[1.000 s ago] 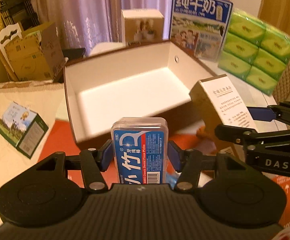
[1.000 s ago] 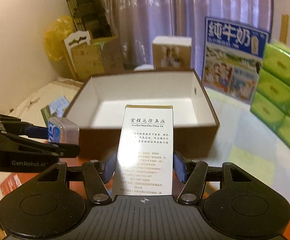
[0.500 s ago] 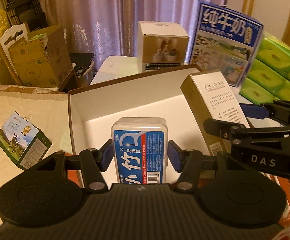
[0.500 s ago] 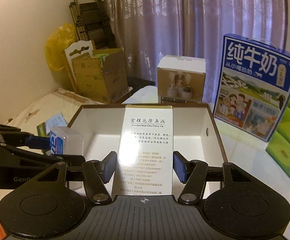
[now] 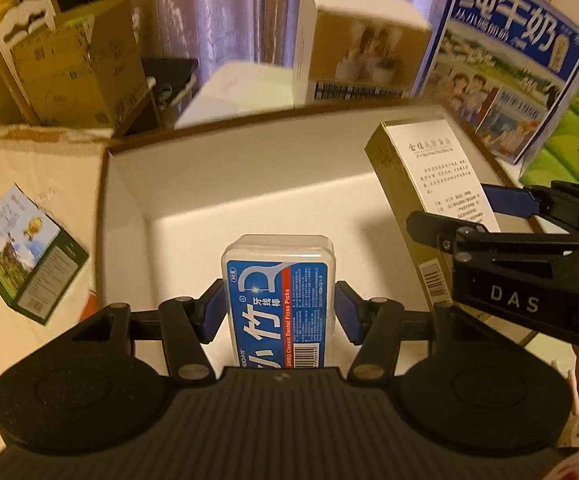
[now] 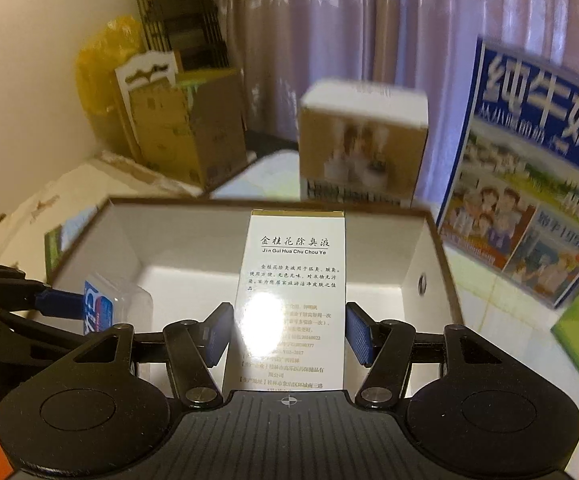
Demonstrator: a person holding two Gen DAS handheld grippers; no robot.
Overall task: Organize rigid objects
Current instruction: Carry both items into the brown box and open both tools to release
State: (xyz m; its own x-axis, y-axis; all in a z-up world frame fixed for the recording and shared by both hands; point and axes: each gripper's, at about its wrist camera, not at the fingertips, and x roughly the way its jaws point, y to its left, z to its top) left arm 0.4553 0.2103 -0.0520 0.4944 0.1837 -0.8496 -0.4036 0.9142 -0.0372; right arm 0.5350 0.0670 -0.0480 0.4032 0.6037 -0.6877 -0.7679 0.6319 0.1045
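My left gripper (image 5: 279,312) is shut on a clear floss-pick case with a blue label (image 5: 279,280) and holds it over the near part of an open white-lined brown box (image 5: 249,184). My right gripper (image 6: 289,334) is shut on a tall white and gold carton (image 6: 295,280) and holds it upright over the same box (image 6: 389,240). In the left wrist view the carton (image 5: 433,184) and right gripper (image 5: 525,280) are at the right. In the right wrist view the floss case (image 6: 109,304) and left gripper (image 6: 17,312) are at the left.
A small green box (image 5: 25,256) lies on the table left of the open box. Behind the box stand a brown and white carton (image 5: 357,48) and a blue milk carton (image 5: 505,68). Green tissue packs (image 5: 573,136) are stacked at the right. Cardboard boxes (image 5: 77,64) stand far left.
Both grippers have moved forward with their loads, from in front of the open box to over its inside. Both stay shut.
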